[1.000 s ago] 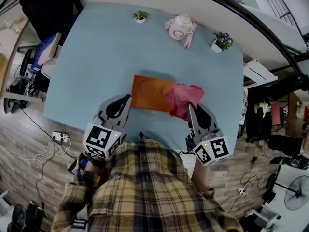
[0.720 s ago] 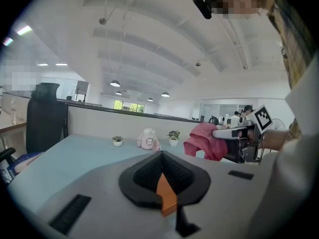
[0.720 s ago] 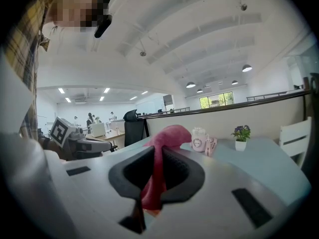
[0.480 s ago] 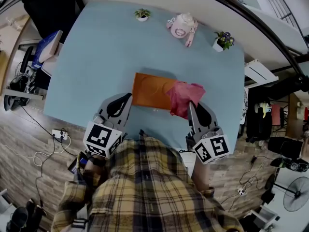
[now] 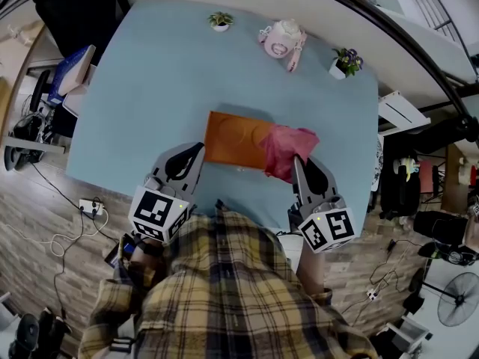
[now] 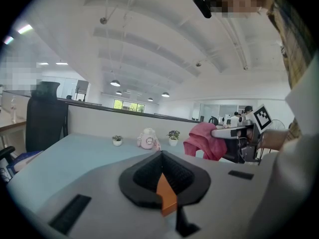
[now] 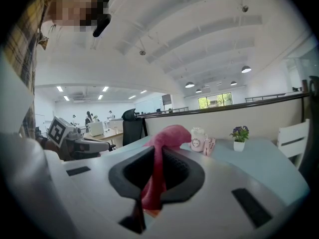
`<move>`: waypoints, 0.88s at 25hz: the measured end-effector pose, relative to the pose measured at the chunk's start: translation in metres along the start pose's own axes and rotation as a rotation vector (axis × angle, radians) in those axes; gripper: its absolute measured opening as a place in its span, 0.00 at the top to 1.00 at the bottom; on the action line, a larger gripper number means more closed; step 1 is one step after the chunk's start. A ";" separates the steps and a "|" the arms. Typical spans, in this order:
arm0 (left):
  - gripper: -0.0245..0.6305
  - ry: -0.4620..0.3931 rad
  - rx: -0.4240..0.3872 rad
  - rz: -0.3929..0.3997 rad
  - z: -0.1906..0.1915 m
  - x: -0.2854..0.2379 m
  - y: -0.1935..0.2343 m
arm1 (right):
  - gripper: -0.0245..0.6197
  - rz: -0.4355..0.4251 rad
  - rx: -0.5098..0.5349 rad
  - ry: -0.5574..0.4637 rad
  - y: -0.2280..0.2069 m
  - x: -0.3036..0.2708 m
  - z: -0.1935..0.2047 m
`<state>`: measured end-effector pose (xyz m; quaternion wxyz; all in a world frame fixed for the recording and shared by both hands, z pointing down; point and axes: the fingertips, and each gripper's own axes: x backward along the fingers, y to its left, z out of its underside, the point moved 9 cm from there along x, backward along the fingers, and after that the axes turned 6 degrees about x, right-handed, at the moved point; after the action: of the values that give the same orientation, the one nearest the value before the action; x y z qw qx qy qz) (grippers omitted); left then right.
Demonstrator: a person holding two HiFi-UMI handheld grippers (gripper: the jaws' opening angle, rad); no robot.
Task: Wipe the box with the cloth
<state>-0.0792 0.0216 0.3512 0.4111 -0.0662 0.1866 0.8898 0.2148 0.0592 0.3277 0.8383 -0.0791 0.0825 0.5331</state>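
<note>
A flat orange box lies on the light blue table. A pink cloth is draped over the box's right end. My right gripper is shut on the cloth's near edge; in the right gripper view the cloth runs up between the jaws of the right gripper. My left gripper is shut, its tip at the box's near left corner. In the left gripper view a sliver of the box shows in the slit below the left gripper; whether it is pinched is unclear.
At the table's far edge stand a small potted plant, a pink toy and a second plant with purple flowers. A dark office chair stands beyond the far left corner. Cables lie on the wooden floor.
</note>
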 end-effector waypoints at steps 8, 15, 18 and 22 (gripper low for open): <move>0.98 0.007 0.002 0.017 0.000 -0.005 -0.001 | 0.90 0.003 0.009 0.009 -0.001 0.000 0.001; 0.98 0.007 0.002 0.014 0.000 -0.006 0.001 | 0.90 0.013 0.004 0.018 -0.001 0.001 0.004; 0.98 0.007 0.000 0.015 0.000 -0.007 0.002 | 0.90 0.022 -0.006 0.017 -0.003 0.002 0.005; 0.98 0.006 -0.010 0.022 -0.002 -0.007 0.000 | 0.90 0.024 -0.010 0.016 -0.003 0.003 0.005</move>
<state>-0.0750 0.0161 0.3517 0.4005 -0.0687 0.1843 0.8949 0.2191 0.0615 0.3323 0.8306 -0.0868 0.0875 0.5431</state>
